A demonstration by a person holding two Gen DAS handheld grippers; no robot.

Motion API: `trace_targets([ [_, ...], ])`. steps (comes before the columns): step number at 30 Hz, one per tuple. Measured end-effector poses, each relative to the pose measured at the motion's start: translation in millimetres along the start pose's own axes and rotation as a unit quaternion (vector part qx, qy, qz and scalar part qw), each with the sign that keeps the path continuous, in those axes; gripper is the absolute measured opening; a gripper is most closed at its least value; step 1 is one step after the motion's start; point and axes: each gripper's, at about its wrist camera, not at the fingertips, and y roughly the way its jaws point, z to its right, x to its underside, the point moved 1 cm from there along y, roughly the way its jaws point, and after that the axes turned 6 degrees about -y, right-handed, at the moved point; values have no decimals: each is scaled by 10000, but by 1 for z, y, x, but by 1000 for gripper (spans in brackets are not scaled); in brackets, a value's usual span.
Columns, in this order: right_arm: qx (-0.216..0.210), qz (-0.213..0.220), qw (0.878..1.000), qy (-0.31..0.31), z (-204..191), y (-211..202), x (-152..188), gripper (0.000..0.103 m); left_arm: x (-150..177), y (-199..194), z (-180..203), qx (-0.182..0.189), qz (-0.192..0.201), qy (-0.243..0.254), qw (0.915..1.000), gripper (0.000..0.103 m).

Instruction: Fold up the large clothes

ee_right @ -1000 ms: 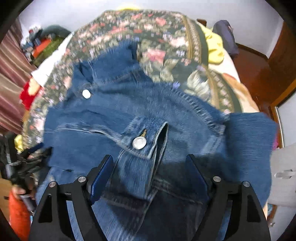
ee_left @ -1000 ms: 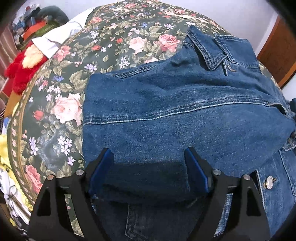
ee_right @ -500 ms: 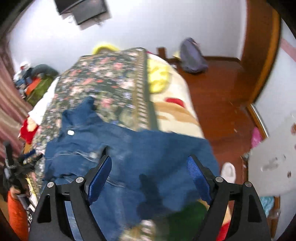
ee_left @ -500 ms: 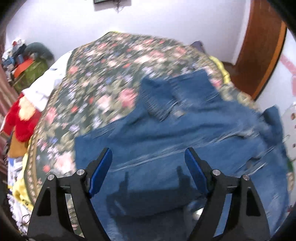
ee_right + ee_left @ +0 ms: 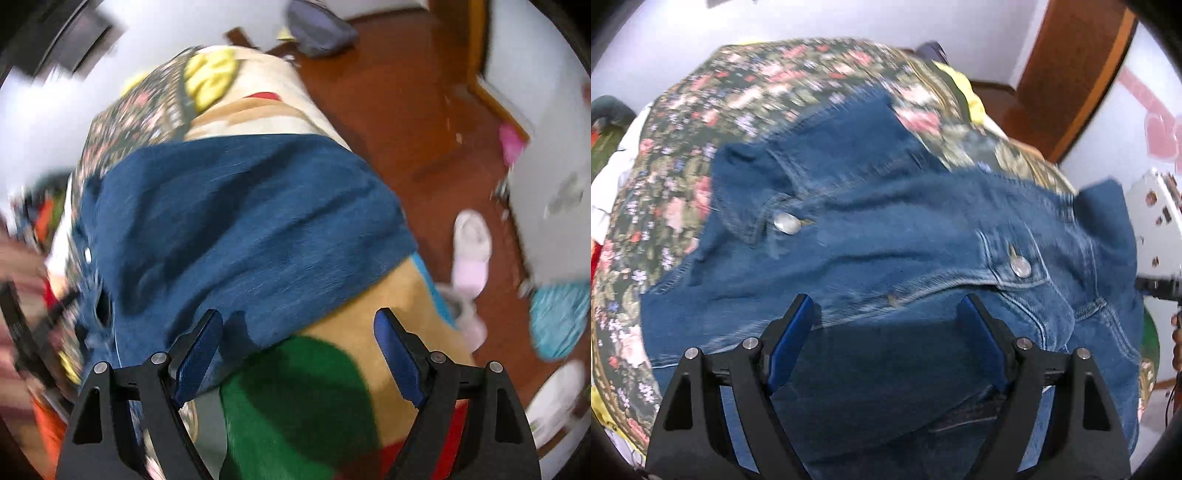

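A blue denim jacket [image 5: 886,236] lies spread on the floral bedspread [image 5: 746,92], front up, with two metal buttons showing. My left gripper [image 5: 886,328] is open and empty, just above the jacket's near part. In the right wrist view one denim sleeve [image 5: 240,221] hangs over the bed's right side onto a tan, green and red blanket [image 5: 369,332]. My right gripper [image 5: 299,332] is open and empty above the sleeve's lower edge and the blanket.
A wooden floor [image 5: 388,92] lies right of the bed with pale slippers [image 5: 471,251] and a grey bag [image 5: 317,22]. A yellow cloth [image 5: 210,74] sits at the bed's far edge. A brown door [image 5: 1075,62] stands at the back right.
Both grippers have swung to the right, staying open. The left now faces the jacket's buttoned front. The right has moved off the jacket body toward the hanging sleeve and bed edge.
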Motion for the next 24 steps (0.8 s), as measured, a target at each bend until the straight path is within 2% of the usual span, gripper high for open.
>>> trace_targets([
  [3,-387,43,9979,527,18,14,-10,83,4,12,9,-118,-127,122,9998,82],
  [7,-587,268,9940,887,25,32,-23,82,6,12,10,-134,-74,149,9998,82],
  [8,-610,284,9934,929,26,35,-27,79,7,12,10,-135,-59,139,9998,83],
  [10,-614,377,9928,956,25,36,-33,69,7,13,11,-149,-39,128,9998,83],
  [12,-609,498,9929,892,21,33,-39,47,7,13,11,-173,-32,140,9997,83],
  [13,-563,560,9932,846,19,29,-40,42,7,13,12,-185,-27,151,9997,83],
  [15,-523,725,9939,653,7,19,-40,23,8,12,13,-189,-22,154,9997,83],
  [18,-465,909,9942,334,-8,3,-41,15,7,9,12,-211,-3,155,9997,83],
  [24,-745,1527,9850,-305,-65,-55,-38,11,4,-13,5,-288,296,108,9991,83],
])
